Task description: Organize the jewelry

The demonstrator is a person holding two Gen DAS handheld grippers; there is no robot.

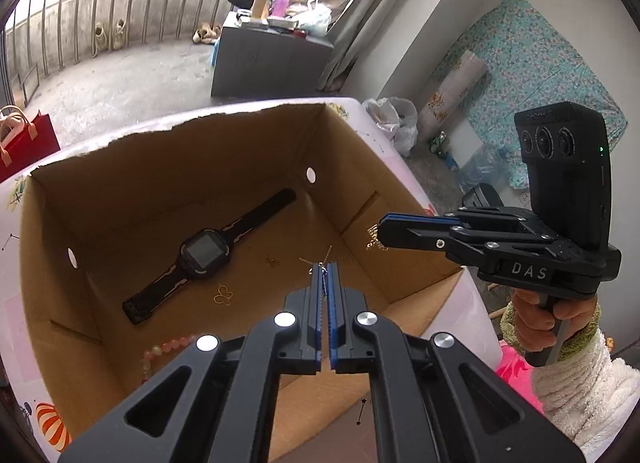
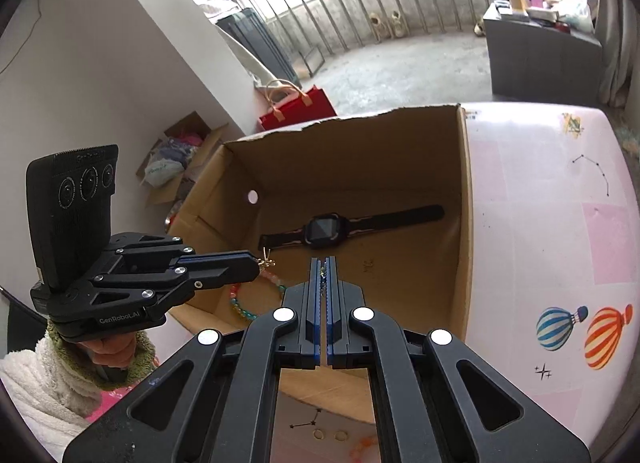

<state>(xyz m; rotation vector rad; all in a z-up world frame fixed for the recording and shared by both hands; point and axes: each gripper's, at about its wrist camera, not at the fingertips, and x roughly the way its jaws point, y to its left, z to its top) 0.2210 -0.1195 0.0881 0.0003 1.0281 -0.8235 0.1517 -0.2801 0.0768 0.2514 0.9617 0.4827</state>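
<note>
Left tongs (image 1: 325, 266) pinching small gold piece (image 1: 320, 263); right tongs (image 2: 325, 261) pinching gold charm (image 1: 375, 237) over box rim (image 1: 256, 113).

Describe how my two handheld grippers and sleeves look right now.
Both the left gripper and the right gripper are matte black with blue finger pads and silver rivets. One reads "GenRobot.AI", the other "DAS". Each carries a three-lens camera block. Sleeves are fluffy white with green cuffs.
</note>
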